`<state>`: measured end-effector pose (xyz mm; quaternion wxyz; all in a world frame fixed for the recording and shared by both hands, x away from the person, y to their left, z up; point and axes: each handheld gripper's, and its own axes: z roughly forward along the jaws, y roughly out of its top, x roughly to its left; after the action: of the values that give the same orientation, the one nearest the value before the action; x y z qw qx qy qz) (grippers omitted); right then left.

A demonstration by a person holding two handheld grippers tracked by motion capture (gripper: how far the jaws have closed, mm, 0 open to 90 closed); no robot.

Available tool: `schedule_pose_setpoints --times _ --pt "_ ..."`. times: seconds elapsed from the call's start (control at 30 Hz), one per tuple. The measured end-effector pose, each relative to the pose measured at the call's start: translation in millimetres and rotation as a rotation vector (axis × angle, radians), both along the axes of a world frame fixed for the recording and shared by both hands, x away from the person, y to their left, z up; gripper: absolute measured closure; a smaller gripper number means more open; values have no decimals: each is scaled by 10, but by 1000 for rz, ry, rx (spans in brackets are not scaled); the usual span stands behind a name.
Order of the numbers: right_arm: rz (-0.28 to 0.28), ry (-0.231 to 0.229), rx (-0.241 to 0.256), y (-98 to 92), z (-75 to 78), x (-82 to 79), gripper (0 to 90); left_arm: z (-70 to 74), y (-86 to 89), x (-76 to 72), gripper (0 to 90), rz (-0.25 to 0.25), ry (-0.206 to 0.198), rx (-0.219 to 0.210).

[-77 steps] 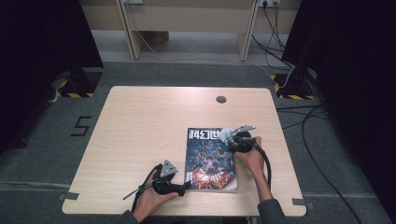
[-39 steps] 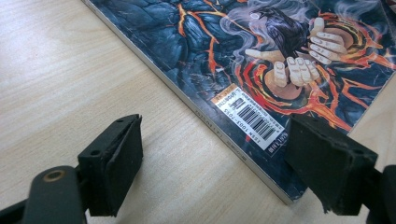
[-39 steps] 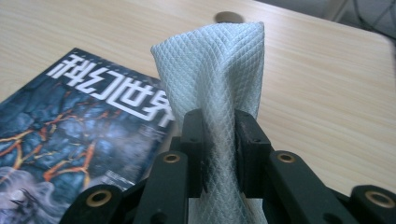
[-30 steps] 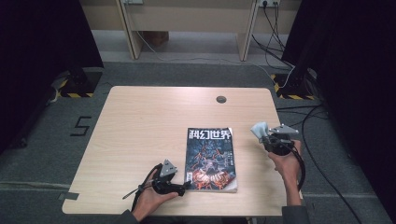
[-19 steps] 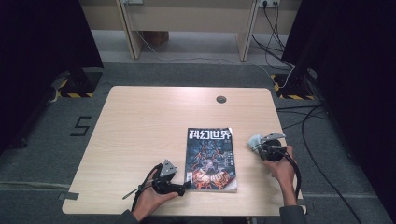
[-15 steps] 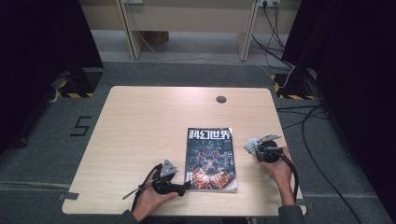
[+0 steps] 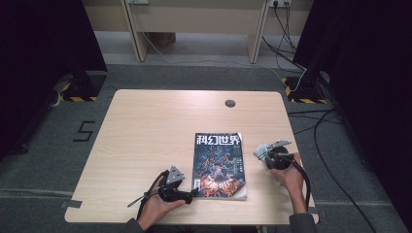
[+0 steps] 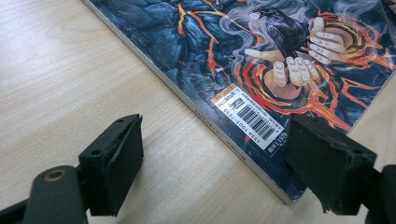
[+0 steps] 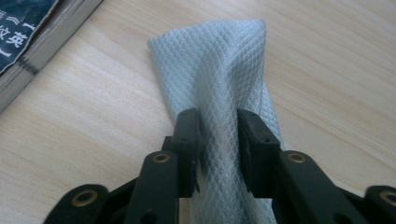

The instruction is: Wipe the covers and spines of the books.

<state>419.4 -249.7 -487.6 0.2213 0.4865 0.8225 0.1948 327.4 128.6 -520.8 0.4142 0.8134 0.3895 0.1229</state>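
Observation:
A magazine (image 7: 219,165) with a dark blue and orange cover lies flat on the wooden table (image 7: 145,131), front right of the middle. My left gripper (image 7: 193,192) sits at its near left corner, open, its jaws straddling the spine and barcode of the magazine (image 8: 243,112). My right gripper (image 7: 258,152) is just right of the magazine, low over the table. It is shut on a folded pale grey cloth (image 9: 219,88) with a diamond weave, whose free end rests on the wood. The edge of the magazine (image 9: 32,51) shows at the upper left of the right gripper view.
A round cable hole (image 7: 230,103) sits near the table's far edge. Cables (image 7: 311,131) run over the grey floor to the right. A desk frame (image 7: 194,24) stands beyond the table. The table's left half is bare wood.
My right gripper, with the cloth, left the magazine's top, swung out to the right, then came back down toward the magazine's right edge. The left gripper stayed put.

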Motion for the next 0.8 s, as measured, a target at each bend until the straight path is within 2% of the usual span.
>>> schedule_pose_setpoints --times 0.13,0.27,0.43,0.53,0.57,0.67,0.77,0.8 --pt "-37 -3 13 -53 33 -4 584 -1 2 8 187 -6 0 -2" --pt "-81 -49 39 -101 133 -21 538 -1 2 8 187 -7 -1 -1" --pt "-81 -120 69 -32 328 -72 506 -1 2 4 188 -5 -1 -1" --pt "-38 -131 96 95 385 -103 487 0 3 6 188 -7 -1 1" --pt "-24 -122 115 169 388 -110 481 -1 3 4 188 -6 -2 1" --pt "32 -93 125 337 355 -123 477 1 3 11 188 -10 0 2" --pt "100 -46 155 586 262 -139 466 2 1 7 188 -6 0 3" --pt "107 -40 159 616 250 -142 464 3 0 7 188 -6 0 4"
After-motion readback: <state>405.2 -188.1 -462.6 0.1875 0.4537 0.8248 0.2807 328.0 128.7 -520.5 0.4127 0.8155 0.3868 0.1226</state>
